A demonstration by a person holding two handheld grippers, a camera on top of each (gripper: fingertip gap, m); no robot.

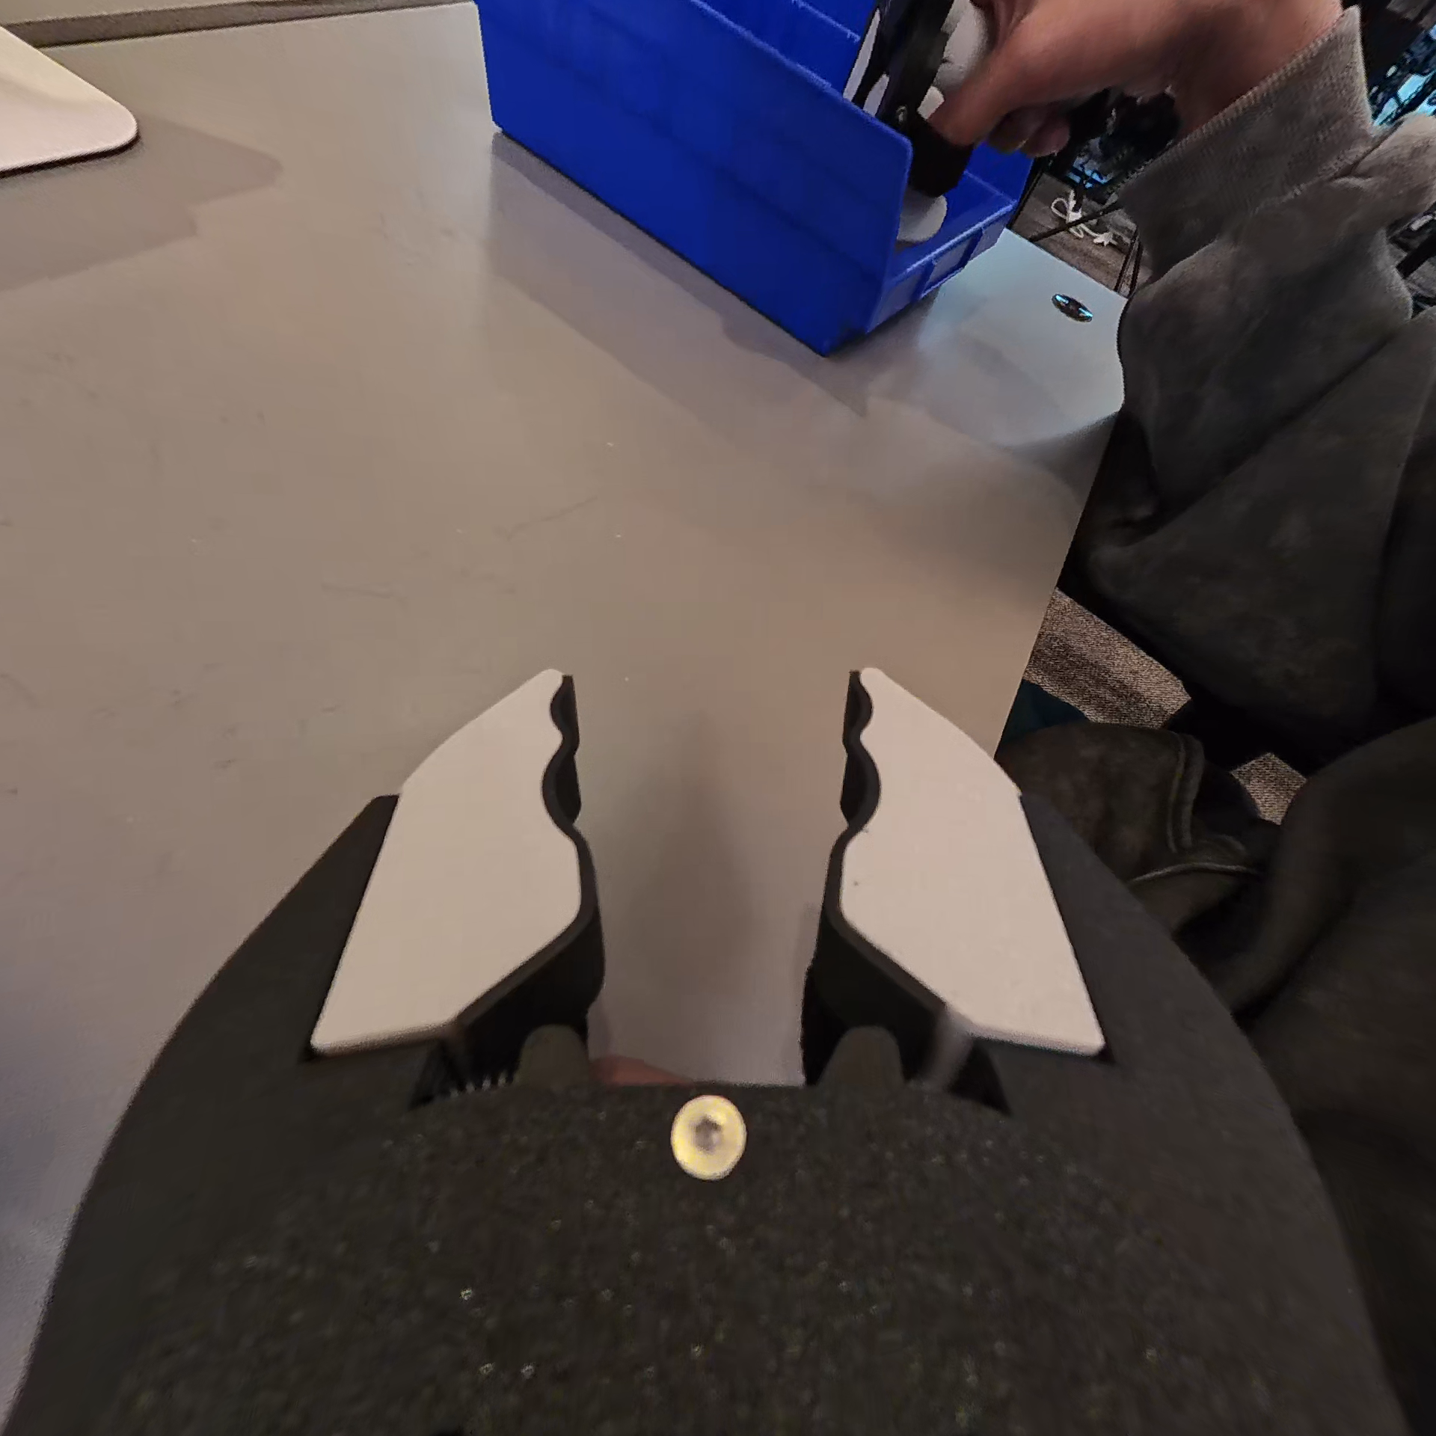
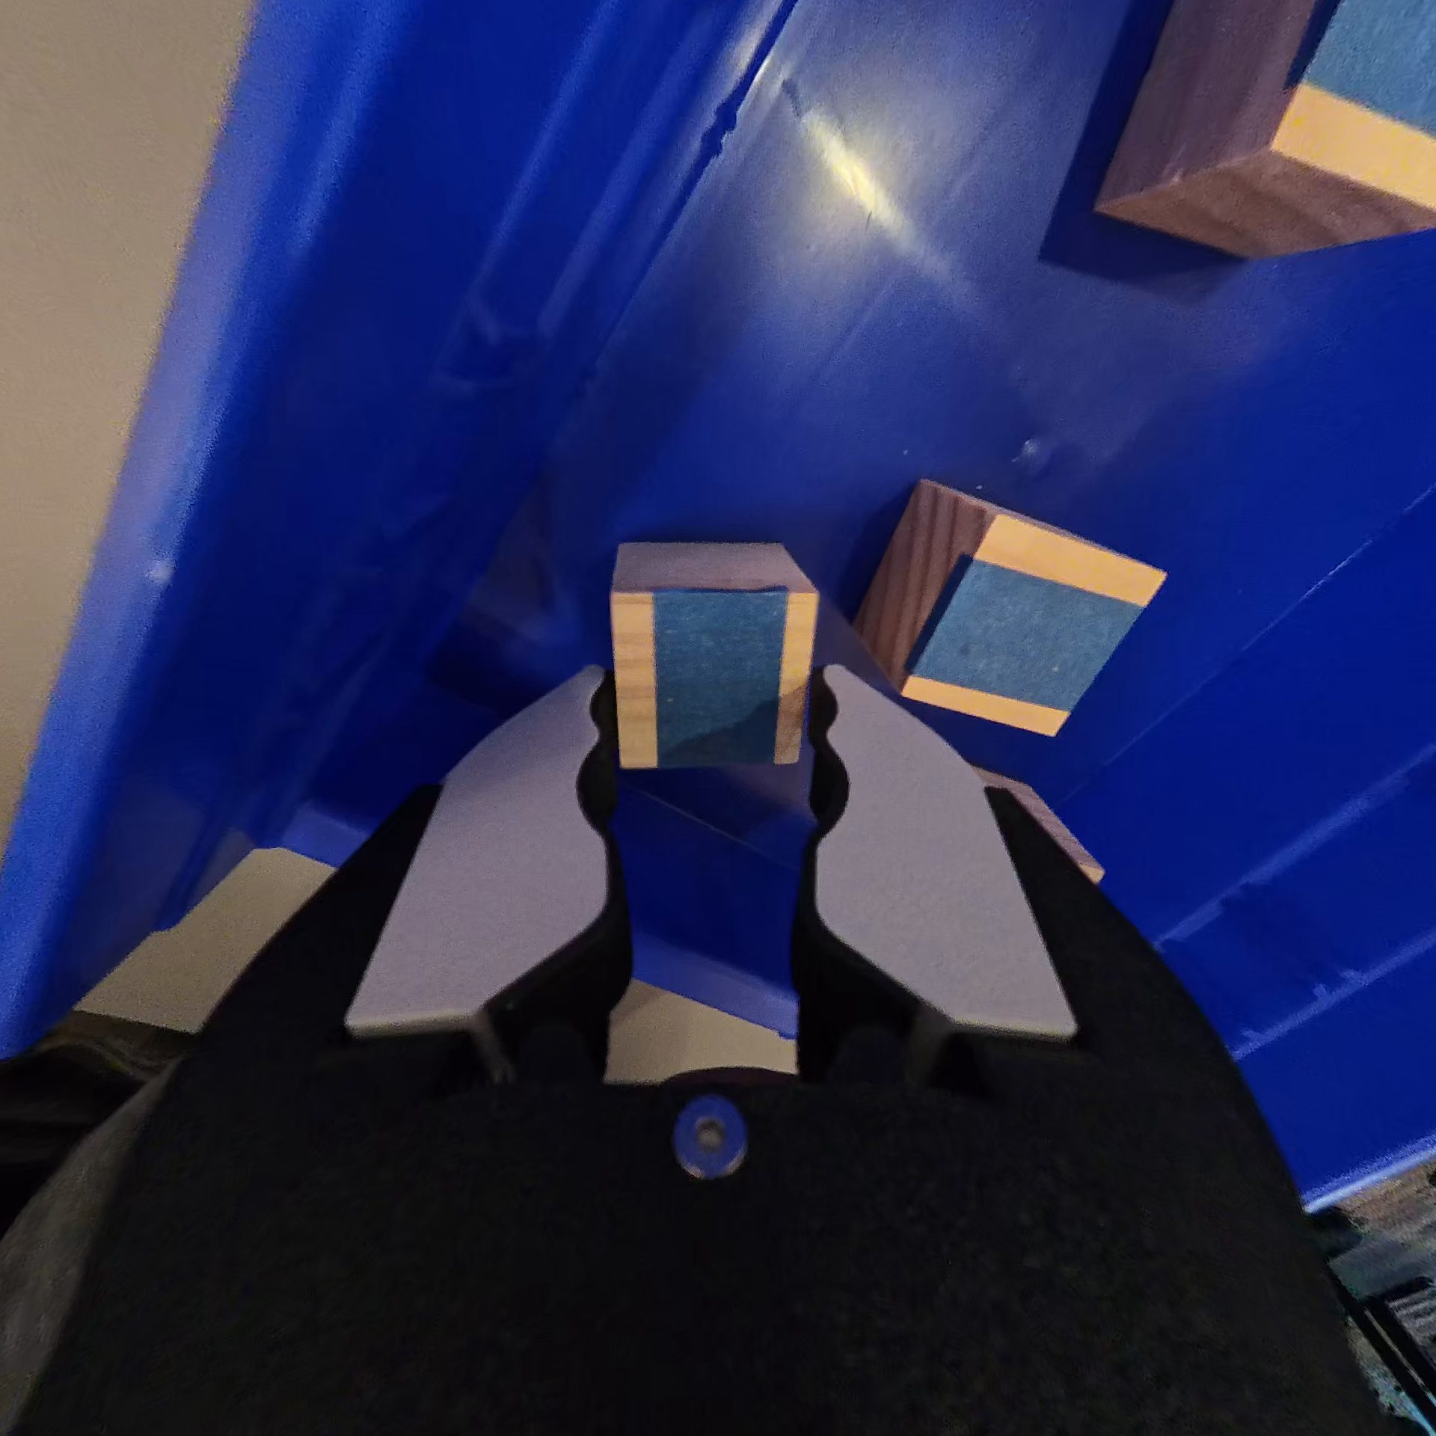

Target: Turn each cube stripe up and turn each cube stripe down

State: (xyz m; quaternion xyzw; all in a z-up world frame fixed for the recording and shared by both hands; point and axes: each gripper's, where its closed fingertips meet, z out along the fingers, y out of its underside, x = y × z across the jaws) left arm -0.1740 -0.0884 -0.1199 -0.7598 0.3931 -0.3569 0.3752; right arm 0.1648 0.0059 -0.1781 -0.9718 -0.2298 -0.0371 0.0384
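Observation:
My right gripper [image 2: 712, 674] is inside a blue bin [image 2: 482, 326], its fingertips closed against the two sides of a wooden cube [image 2: 712, 660] whose blue stripe faces the camera. A second cube [image 2: 1018, 622] lies just right of it, stripe also facing the camera. A third cube [image 2: 1274, 132] sits at the top right. The edge of another cube [image 2: 1049, 835] peeks out behind my right finger. My left gripper [image 1: 711, 676] is open and empty over the grey table [image 1: 311, 505]. In the left wrist view the bin [image 1: 699, 171] stands ahead, with the right gripper [image 1: 928, 159] reaching into it.
A person's hand [image 1: 1088, 70] and grey sleeve [image 1: 1259, 256] hold the right gripper at the bin. The table's right edge [image 1: 1064, 559] runs close beside my left gripper. A white object's base [image 1: 54, 109] sits at the far left.

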